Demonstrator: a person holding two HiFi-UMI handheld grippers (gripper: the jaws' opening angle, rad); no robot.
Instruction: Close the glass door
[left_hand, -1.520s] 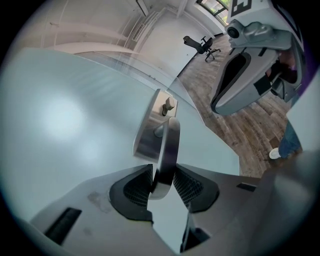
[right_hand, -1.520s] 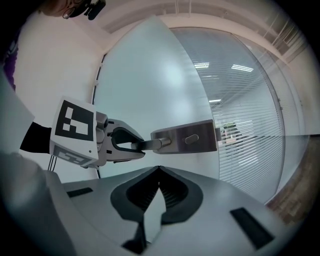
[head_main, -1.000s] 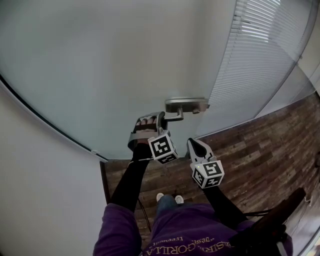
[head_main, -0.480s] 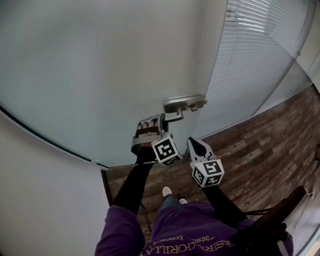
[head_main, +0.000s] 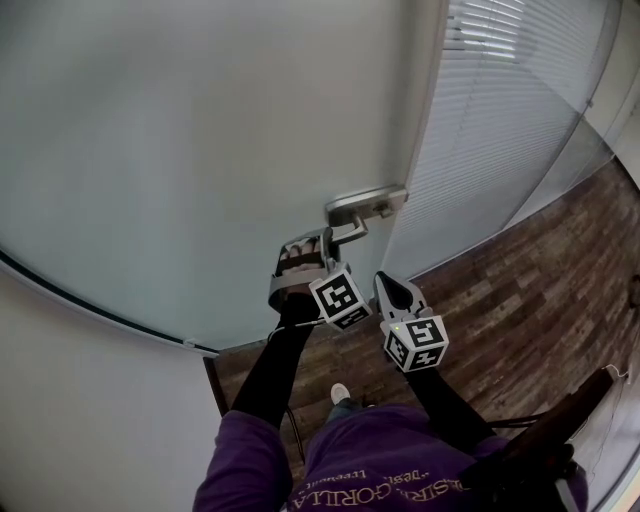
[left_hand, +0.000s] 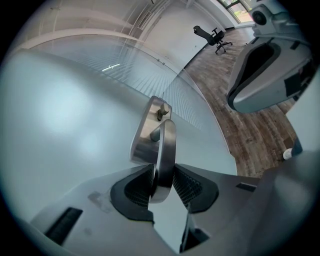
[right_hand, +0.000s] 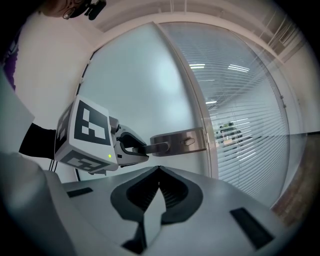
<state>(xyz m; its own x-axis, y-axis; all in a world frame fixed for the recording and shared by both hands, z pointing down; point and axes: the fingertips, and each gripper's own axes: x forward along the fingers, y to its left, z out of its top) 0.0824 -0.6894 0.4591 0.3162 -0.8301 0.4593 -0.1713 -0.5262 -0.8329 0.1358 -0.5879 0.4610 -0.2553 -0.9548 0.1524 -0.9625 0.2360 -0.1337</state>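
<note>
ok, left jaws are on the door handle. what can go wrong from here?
1. Slip: the left gripper has its jaws closing on the door handle near the lever's free end, so a sideways tug might pull them off.
2. Knock: the right gripper, shut and empty, hangs low beside the free edge of the glass door. It could get bumped or pinched there as the door swings.

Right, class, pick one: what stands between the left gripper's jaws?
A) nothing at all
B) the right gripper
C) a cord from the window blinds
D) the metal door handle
D: the left gripper view shows the metal door handle running between the pads of the left gripper, whose jaws are closing on it, while the right gripper hangs shut and empty beside it.
</note>
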